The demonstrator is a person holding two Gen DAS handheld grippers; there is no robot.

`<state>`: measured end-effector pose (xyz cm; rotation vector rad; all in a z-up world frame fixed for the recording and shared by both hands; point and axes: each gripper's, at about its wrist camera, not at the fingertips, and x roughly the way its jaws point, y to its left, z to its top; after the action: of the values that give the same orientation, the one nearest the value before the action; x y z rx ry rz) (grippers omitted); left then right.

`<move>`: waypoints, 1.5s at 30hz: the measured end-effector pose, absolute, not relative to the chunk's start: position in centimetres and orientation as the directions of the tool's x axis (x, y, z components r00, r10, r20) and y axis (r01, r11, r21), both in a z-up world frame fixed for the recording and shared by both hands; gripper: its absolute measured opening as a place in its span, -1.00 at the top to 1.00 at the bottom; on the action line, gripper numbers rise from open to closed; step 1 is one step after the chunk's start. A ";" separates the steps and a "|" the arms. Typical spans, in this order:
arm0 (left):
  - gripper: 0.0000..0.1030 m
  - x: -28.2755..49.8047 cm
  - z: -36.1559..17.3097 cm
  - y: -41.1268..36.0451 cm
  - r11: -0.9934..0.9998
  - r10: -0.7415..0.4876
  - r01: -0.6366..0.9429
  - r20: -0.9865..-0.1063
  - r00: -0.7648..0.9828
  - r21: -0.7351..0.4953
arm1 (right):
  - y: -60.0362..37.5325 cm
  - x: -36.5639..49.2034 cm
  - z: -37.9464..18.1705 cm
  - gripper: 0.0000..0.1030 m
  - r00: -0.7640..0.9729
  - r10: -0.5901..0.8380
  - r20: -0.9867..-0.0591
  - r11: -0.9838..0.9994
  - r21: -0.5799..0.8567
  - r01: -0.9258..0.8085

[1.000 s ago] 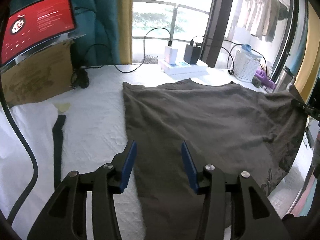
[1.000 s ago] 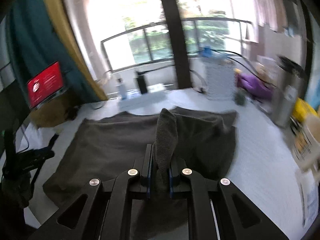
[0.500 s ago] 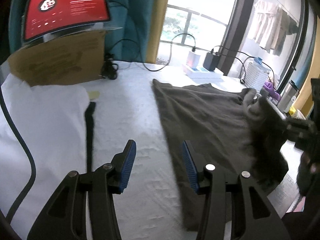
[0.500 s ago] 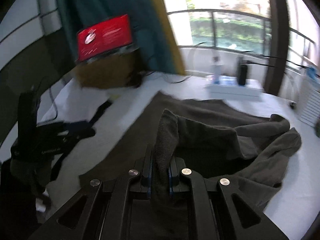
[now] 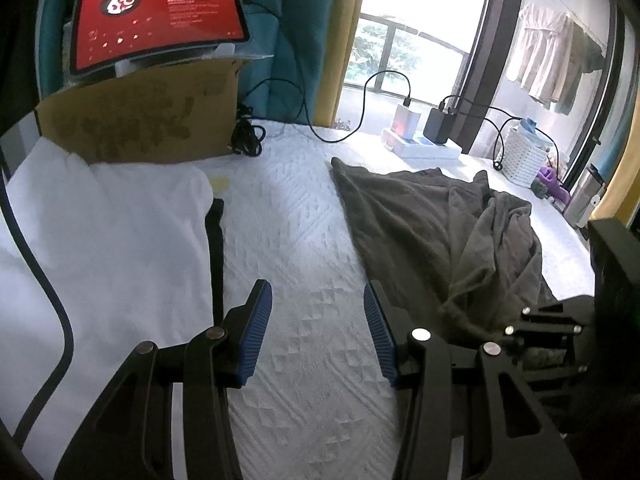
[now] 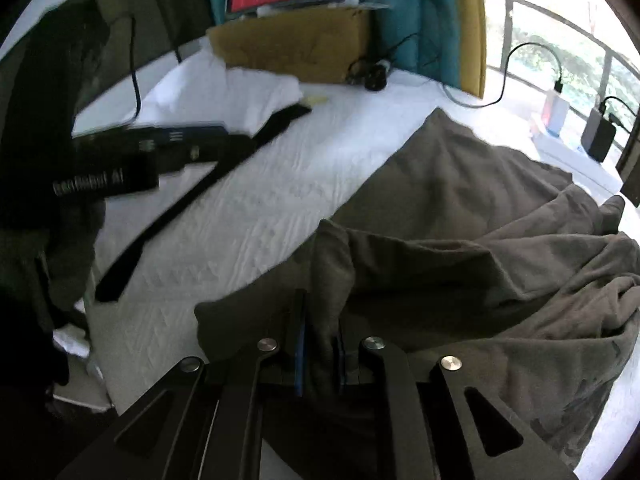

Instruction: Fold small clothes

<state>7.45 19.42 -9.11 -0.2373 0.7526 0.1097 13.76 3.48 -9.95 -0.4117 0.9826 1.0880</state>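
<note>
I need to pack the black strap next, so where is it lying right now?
In the left wrist view, the black strap lies on the white bedcover, along the white cloth's right edge, left of the grey garment.

One grey garment [image 5: 436, 232], one white folded cloth [image 5: 108, 240], one black strap [image 5: 216, 248], one cardboard box [image 5: 140, 120], one red screen [image 5: 156, 16], two chargers [image 5: 424, 122], one white basket [image 5: 524, 156].

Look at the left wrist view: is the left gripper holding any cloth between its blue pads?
No. The left gripper stands open over the bare white bed cover, with the grey garment lying off to its right.
</note>
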 end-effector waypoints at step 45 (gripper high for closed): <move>0.91 24.9 -10.2 6.2 0.982 -0.106 0.187 -0.803 0.587 0.007 | -20.6 30.4 -9.7 -0.40 0.446 0.453 -0.772 0.841 0.203 -0.502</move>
<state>24.86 6.24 -10.17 0.0940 0.9285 -0.1710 30.38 -20.58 -9.67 -0.0581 0.9375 0.5913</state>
